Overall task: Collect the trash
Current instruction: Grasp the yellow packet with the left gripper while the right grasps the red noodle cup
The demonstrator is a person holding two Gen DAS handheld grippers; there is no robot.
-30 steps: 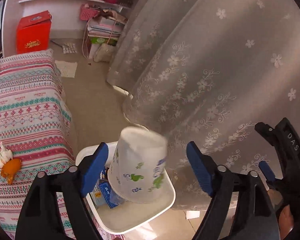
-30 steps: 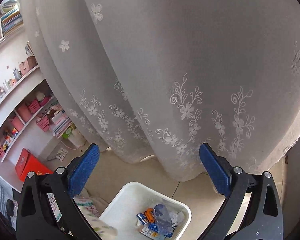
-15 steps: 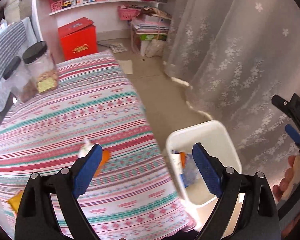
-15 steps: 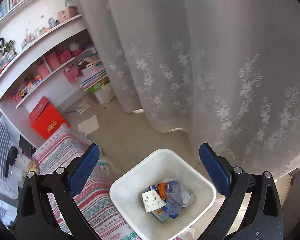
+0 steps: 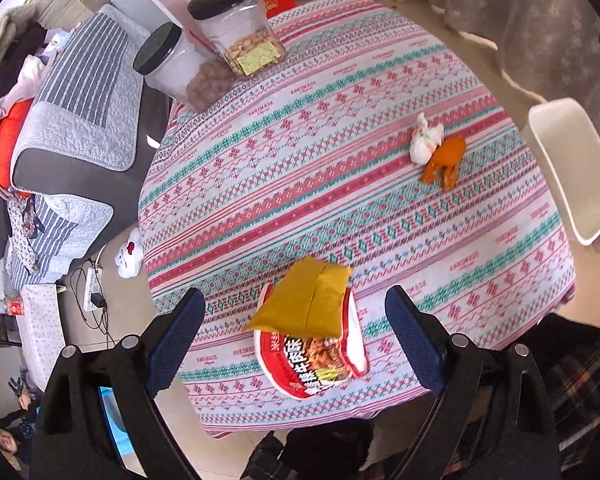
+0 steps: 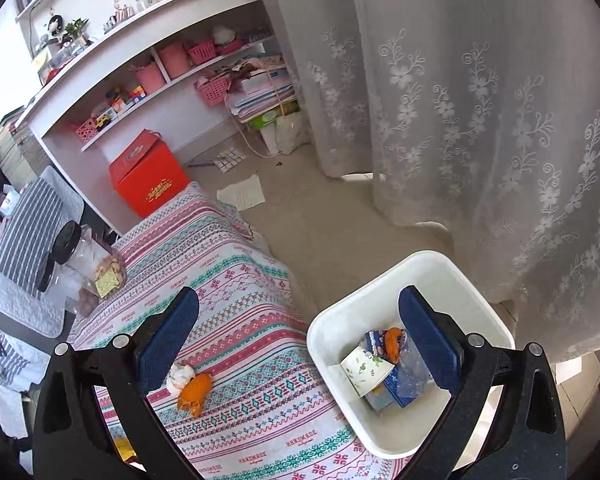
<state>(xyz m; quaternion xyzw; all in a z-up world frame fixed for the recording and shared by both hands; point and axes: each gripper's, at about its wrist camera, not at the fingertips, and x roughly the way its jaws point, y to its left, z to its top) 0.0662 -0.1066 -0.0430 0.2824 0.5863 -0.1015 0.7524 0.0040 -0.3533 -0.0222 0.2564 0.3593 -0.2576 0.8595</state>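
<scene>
My left gripper (image 5: 296, 344) stands open above the near edge of the patterned tablecloth (image 5: 340, 128). Between its blue pads lie a yellow packet (image 5: 304, 304) and, under it, a red instant-noodle lid (image 5: 312, 364), neither touched. Farther right on the cloth sit a crumpled white tissue (image 5: 426, 140) and orange peel (image 5: 444, 158). My right gripper (image 6: 300, 344) is open and empty over the gap between table and white bin (image 6: 332, 332). The bin holds a paper cup (image 6: 366, 368), a blue carton (image 6: 396, 388) and other scraps. The tissue (image 6: 180, 376) and peel (image 6: 194, 392) lie by its left finger.
Two black-lidded jars (image 5: 236, 28) stand at the table's far side. A striped sofa (image 5: 80, 92) is to the left, a power strip (image 5: 92, 284) on the floor. A red box (image 6: 148, 180), shelves (image 6: 160, 64) and a lace curtain (image 6: 480, 100) lie beyond the bin. A person's legs show at the bottom.
The paper cup dropped from my left gripper into the bin. Both grippers then swung left from the curtain and bin toward the table; the left now looks down on the yellow packet and noodle lid.
</scene>
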